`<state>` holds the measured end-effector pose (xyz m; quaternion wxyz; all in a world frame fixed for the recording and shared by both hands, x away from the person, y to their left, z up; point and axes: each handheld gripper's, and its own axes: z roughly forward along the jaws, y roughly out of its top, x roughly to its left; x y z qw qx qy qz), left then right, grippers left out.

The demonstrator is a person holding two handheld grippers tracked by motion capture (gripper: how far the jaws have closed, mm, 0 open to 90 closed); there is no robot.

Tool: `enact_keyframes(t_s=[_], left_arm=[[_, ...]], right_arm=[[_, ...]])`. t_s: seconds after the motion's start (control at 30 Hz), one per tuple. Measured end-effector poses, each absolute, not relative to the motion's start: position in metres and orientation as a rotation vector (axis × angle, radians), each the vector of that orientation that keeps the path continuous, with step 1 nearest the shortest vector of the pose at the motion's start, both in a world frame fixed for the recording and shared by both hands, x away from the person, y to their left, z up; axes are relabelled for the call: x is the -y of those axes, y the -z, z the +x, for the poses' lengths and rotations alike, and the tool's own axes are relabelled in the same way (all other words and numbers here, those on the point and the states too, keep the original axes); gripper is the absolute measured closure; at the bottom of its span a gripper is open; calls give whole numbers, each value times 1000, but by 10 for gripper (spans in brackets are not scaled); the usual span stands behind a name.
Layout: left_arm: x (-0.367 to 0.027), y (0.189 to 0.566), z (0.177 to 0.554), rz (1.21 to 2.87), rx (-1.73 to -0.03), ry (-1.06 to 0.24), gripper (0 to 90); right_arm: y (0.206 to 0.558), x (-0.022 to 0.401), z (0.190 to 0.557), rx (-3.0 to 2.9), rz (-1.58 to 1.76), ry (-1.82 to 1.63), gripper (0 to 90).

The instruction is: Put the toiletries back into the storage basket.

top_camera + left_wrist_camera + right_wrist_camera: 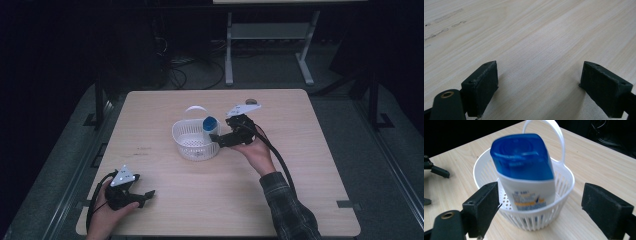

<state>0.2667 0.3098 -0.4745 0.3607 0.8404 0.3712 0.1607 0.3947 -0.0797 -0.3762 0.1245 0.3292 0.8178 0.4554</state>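
Bottle (524, 170) sits head-up in the white basket (186, 134), leaning on the rim nearest your right claw (216, 139), blue cap (210, 122) poking above the wall. It stands only because the wall props it, and the lean looks stable to me. Right claw is released: jaws spread wide, one either side of the bottle, neither pad touching it. In the right gripper view the bottle lies beyond the jaw tips, so I'd call the drop-off done. Basket handle (196, 109) stands upright on the far side, out of your way. Left claw (149, 196) is also spread, nothing between the jaws, parked low over the bare worktop (544, 35) near the front left corner, well apart from the basket.
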Motion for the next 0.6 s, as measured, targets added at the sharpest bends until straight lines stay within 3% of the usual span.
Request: enact_keyframes(t_s=[0.6], left_arm=[[-310,474,267,2167,-957,-417,136]], right_arm=[[382,121,364,-2356,1010,-1324,140]])
